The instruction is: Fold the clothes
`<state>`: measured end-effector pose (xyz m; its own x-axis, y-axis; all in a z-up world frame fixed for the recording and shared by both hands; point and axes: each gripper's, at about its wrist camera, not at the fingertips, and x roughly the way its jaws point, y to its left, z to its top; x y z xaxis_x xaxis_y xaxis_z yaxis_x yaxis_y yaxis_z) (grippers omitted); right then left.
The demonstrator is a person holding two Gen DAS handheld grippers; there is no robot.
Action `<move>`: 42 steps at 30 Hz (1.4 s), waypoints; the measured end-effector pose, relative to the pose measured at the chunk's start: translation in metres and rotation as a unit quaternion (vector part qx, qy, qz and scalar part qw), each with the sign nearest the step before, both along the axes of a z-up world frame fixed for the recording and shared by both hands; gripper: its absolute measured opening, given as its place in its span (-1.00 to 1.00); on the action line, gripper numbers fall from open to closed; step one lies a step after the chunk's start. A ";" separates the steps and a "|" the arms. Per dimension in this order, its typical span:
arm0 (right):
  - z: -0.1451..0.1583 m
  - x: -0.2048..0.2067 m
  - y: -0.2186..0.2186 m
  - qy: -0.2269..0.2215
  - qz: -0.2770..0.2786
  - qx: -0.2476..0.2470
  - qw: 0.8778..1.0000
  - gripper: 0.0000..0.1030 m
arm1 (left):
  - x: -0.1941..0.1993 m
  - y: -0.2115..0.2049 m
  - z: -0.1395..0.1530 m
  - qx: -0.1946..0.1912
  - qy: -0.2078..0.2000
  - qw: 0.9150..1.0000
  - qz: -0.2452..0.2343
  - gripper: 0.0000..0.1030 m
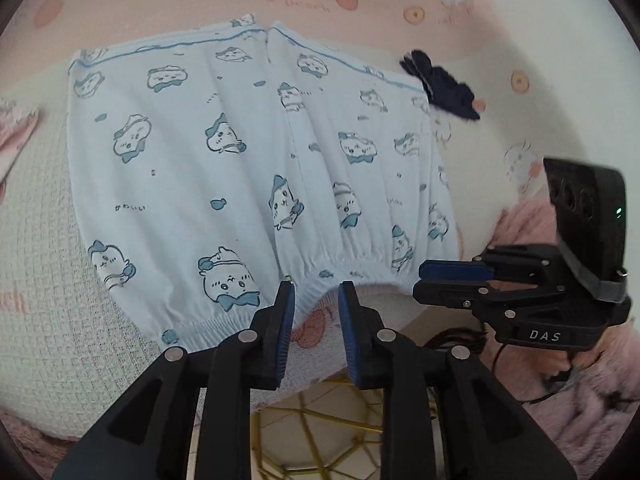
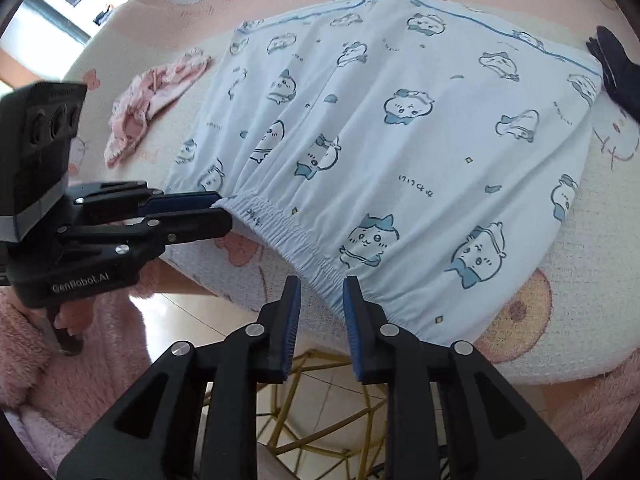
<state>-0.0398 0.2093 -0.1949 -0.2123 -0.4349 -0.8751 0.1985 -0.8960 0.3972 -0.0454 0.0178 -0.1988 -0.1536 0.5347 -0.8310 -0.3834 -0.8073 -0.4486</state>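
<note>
A pink frilly cloth (image 2: 154,104) lay crumpled off to the far left of the left claw (image 1: 316,294), on the towel-covered bench (image 1: 48,240), apart from the garment. That claw stood with its blue pads (image 1: 285,336) parted a moderate way and nothing between them, its tips right at the elastic waistband (image 1: 320,290) of the pale blue printed shorts (image 1: 224,152), where the band dipped over the near edge of the bench. The shorts lay flat ahead of it, waistband nearest, both leg hems with their blue piping farthest away, cartoon figures scattered over the fabric. To the right of the left claw, the right claw (image 2: 322,292) also pointed at the waistband, its tips open by a similar gap and empty, one pad (image 2: 352,312) close against the gathered elastic. In the right wrist view the left claw showed side-on, and from there I could not tell whether its tip actually touched the band. Beyond the right claw and farther to its right, a small dark navy item (image 1: 440,82) sat at the corner of the far right leg hem, touching or just beside it. A pink fluffy sleeve (image 1: 592,392) showed behind the right claw.
</note>
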 end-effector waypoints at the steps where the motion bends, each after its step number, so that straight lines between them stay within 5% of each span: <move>1: 0.004 -0.001 0.006 0.006 -0.015 -0.013 1.000 -0.58 | -0.002 -0.010 0.002 0.024 -0.009 1.000 0.014 -0.50; 3: 0.008 -0.003 0.016 0.014 -0.042 -0.032 0.999 -0.57 | -0.003 -0.020 0.002 0.053 -0.018 0.998 0.029 -0.50; 11: -0.014 -0.004 0.037 -0.042 -0.103 0.087 0.990 -0.63 | -0.005 -0.037 -0.010 -0.046 -0.020 0.993 0.107 -0.50; 16: -0.015 0.003 0.068 -0.066 -0.170 0.103 0.978 -0.62 | -0.006 -0.047 -0.017 -0.107 -0.020 0.982 0.155 -0.50; 18: -0.005 0.005 0.063 -0.042 -0.159 0.087 0.983 -0.54 | -0.006 -0.051 -0.020 -0.129 -0.020 0.976 0.173 -0.50; 20: 0.002 0.006 0.046 -0.020 -0.122 0.066 0.990 -0.54 | -0.002 -0.042 -0.011 -0.088 -0.011 0.985 0.151 -0.50; 23: -0.002 0.009 0.020 -0.024 -0.065 0.070 0.995 -0.55 | 0.005 -0.023 -0.013 -0.116 -0.010 0.986 0.118 -0.50; 29: -0.009 0.020 0.031 -0.061 -0.083 0.092 0.990 -0.57 | 0.012 -0.031 -0.023 -0.218 -0.044 0.963 0.151 -0.02; 36: 0.015 0.012 0.043 -0.040 -0.090 0.058 0.993 -0.57 | -0.018 -0.049 -0.001 -0.176 -0.033 0.970 0.167 -0.02; 42: 0.043 -0.067 0.037 0.008 -0.055 0.085 0.995 -0.57 | -0.099 -0.073 0.003 -0.182 0.010 0.969 0.169 -0.02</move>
